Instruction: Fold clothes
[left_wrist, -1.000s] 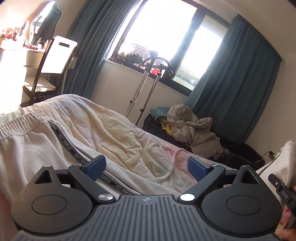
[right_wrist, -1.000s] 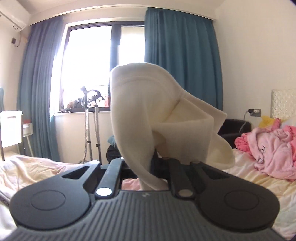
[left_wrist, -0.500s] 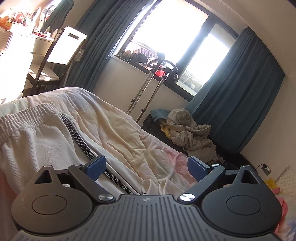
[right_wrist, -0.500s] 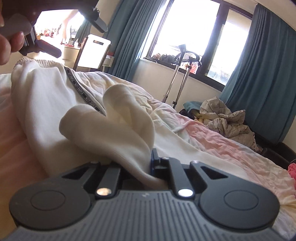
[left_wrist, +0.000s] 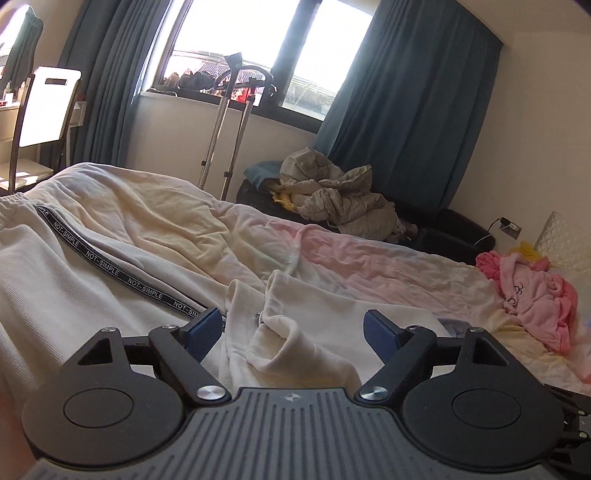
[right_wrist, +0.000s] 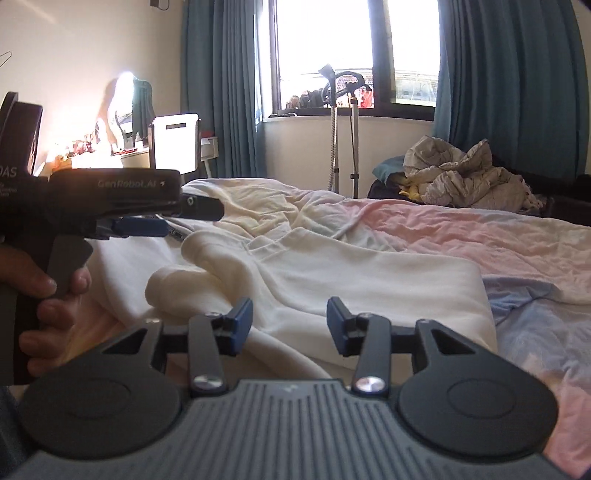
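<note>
Item: cream-white cotton sweatpants (left_wrist: 74, 295), black side tape lettered NOT-SIMPLE, elastic waistband. Location: spread on the bed (right_wrist: 461, 229) over a rumpled cream-and-pink sheet, waistband toward the bed's left edge, a leg doubled across the body toward the near edge (fold rough, cuff bunched into a hump).

Left gripper (left_wrist: 293, 330): blue-padded jaws wide apart and just closing a little, holding nothing; the bunched cuff lies between the pads without either pressing it.

Right gripper (right_wrist: 290, 325): jaws have just been opening, now partly apart; cream fabric lies under and between them, released, not pinched.

Other contents: grey crumpled jacket (left_wrist: 340, 195) on a dark seat beyond the bed's far edge; pink garment (left_wrist: 535, 295) near the bed's right edge; teal curtains (left_wrist: 406, 110).

Step in hand, judged: settling the laid-over leg and taking a fresh hold. Handling advice: pinch the cuff hump at its very edge with the left gripper, draw it flat until edges align with the layer below, and keep the right gripper low, pressing the crease (soft knit slides and springs back readily).
</note>
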